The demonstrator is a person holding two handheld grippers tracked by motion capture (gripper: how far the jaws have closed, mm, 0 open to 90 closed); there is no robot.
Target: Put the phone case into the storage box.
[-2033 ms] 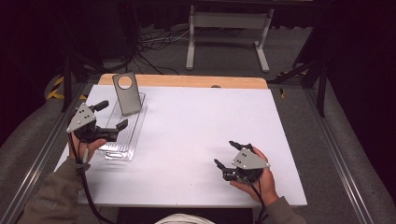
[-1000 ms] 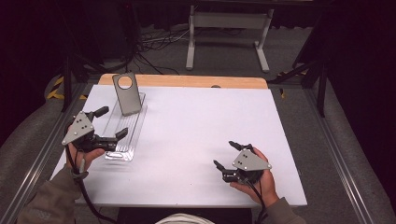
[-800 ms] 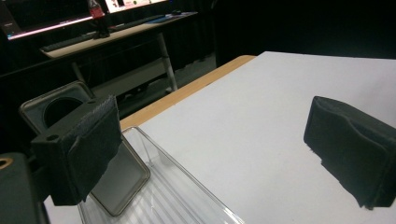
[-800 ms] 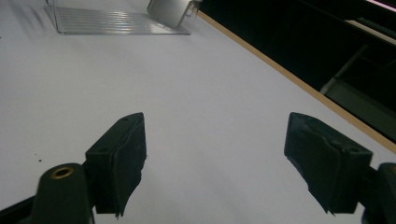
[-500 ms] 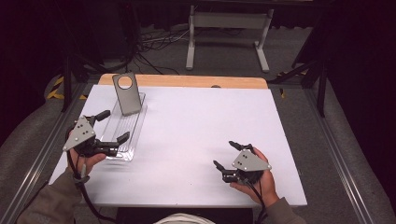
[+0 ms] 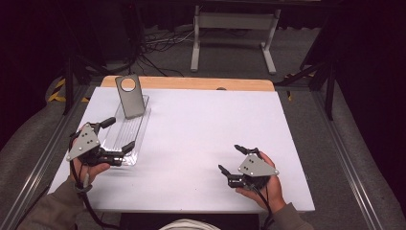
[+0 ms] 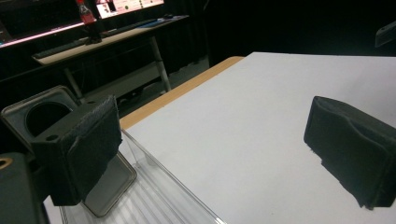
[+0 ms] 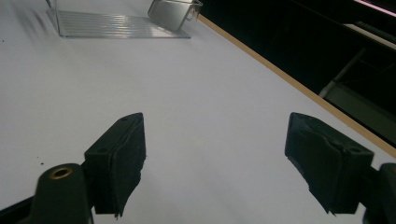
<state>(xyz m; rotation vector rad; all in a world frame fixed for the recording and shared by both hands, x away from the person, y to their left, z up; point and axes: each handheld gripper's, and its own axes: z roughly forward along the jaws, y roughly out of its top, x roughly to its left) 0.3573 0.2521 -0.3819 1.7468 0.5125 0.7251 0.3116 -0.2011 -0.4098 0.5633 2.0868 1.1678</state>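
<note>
A clear plastic tray [image 6: 125, 132] lies at the left of the white table [image 6: 206, 124]. A grey plate with a round hole [image 6: 129, 96] leans upright at the tray's far end. My left gripper [image 6: 118, 134] hovers open at the tray's near end, holding nothing. In the left gripper view the left gripper [image 7: 219, 140] has one jaw in front of the grey plate [image 7: 39, 114], above the tray [image 7: 154, 198], and the other over bare table. My right gripper [image 6: 230, 158] rests open near the front right, and in the right gripper view the right gripper [image 8: 224, 158] has only table between its jaws.
A wooden strip [image 6: 191, 83] runs along the table's far edge. Beyond it a white metal stand [image 6: 230, 28] and cables lie on the floor. The tray [image 8: 121, 21] sits far off in the right gripper view. A desk with lit screens [image 7: 107, 28] stands beyond the table.
My left gripper has drawn back along the tray from beside the grey plate to the tray's near end, still open. The right gripper has not moved.
</note>
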